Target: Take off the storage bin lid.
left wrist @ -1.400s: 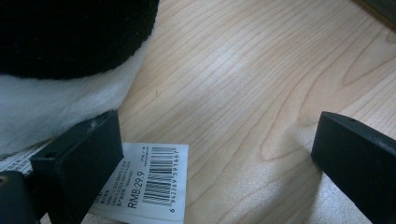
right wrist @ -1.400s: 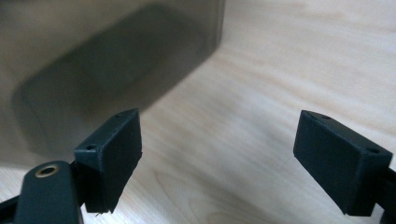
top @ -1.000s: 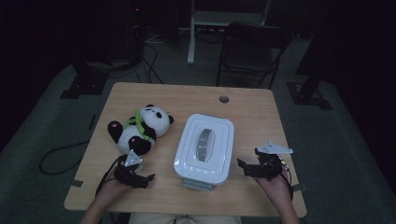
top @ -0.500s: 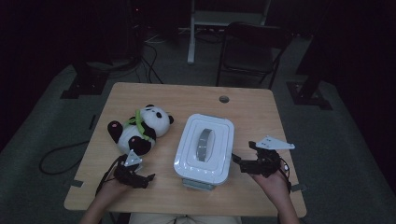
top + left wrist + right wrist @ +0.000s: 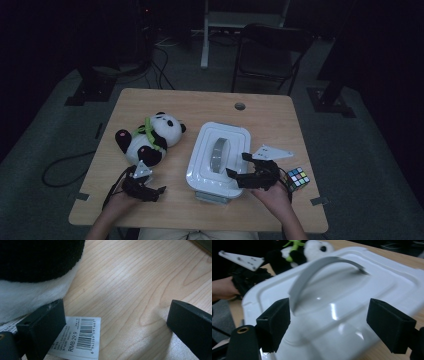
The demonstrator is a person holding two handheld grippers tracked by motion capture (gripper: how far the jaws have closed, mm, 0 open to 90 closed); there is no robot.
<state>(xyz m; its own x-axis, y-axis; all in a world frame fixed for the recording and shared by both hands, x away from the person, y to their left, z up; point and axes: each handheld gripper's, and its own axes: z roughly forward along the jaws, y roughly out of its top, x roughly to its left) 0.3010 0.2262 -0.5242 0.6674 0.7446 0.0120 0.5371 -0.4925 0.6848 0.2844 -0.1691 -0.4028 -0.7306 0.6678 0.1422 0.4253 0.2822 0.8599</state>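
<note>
Wooden table holds a panda and cube flanking the white box; both grippers gape empty.

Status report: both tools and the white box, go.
Right tool open, jaws over the white box lid edge, aimed at its grey handle. Left tool open, on the table by the panda. Rubik's cube off right, not blocking.

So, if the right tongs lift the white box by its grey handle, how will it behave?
The white box looks like rigid, glossy plastic, so it probably keeps its shape but may be slippery. Its thin arched handle might flex a little. The right tongs are open over the lid, and a grip at the handle's middle would likely limit tilting.
</note>
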